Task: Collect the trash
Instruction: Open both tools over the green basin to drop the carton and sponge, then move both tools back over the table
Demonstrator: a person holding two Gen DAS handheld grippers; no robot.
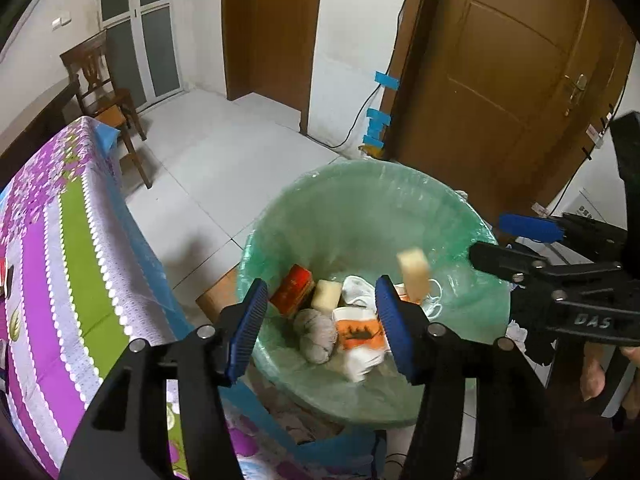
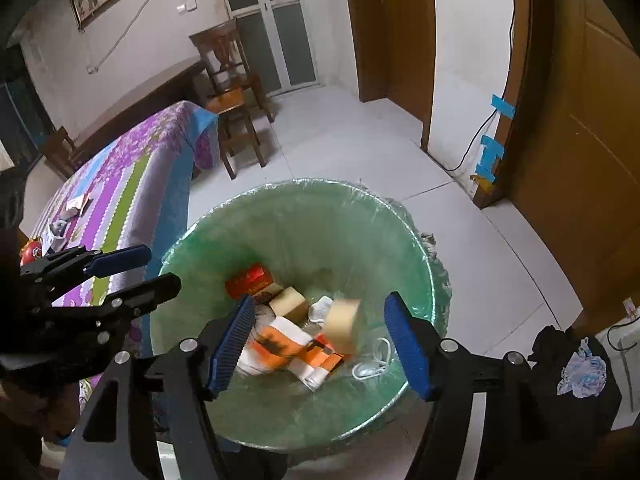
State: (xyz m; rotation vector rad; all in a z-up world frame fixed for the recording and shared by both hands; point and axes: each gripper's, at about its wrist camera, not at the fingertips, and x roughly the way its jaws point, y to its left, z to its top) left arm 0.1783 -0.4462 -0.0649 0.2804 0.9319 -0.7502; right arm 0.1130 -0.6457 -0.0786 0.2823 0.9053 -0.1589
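Sponge block [image 2: 342,326], tan, blurred, mid-air inside green-lined bin [image 2: 416,248], betw. right gripper [image 2: 320,344] pads but touching neither; seen also from left wrist cam [image 1: 415,276] just above bin contents. Judged: falling free, release done. Long axis roughly upright, tilted a bit.

Right gripper: jaws apart, nothing clamped. Left gripper [image 1: 322,330]: jaws apart too, empty, hovering over near rim of bin. Both pointed steeply down into bin, side by side, right one nearer the block.

Bin contents: red box [image 2: 248,278] at back, second tan block [image 2: 288,302] next to it, white cloth bit [image 2: 322,308], orange-and-white packets [image 2: 280,346] in middle, white cord [image 2: 374,360] to right, grey yarn-like ball [image 1: 316,334] (left cam only).

Remaining trash, prob.: small items on purple floral tablecloth [image 2: 132,184], left of bin, e.g. paper bits [image 2: 74,204] and red round thing [image 2: 32,250]. Left gripper closer to table side; next reach likely that way. Exact items too small to ID.
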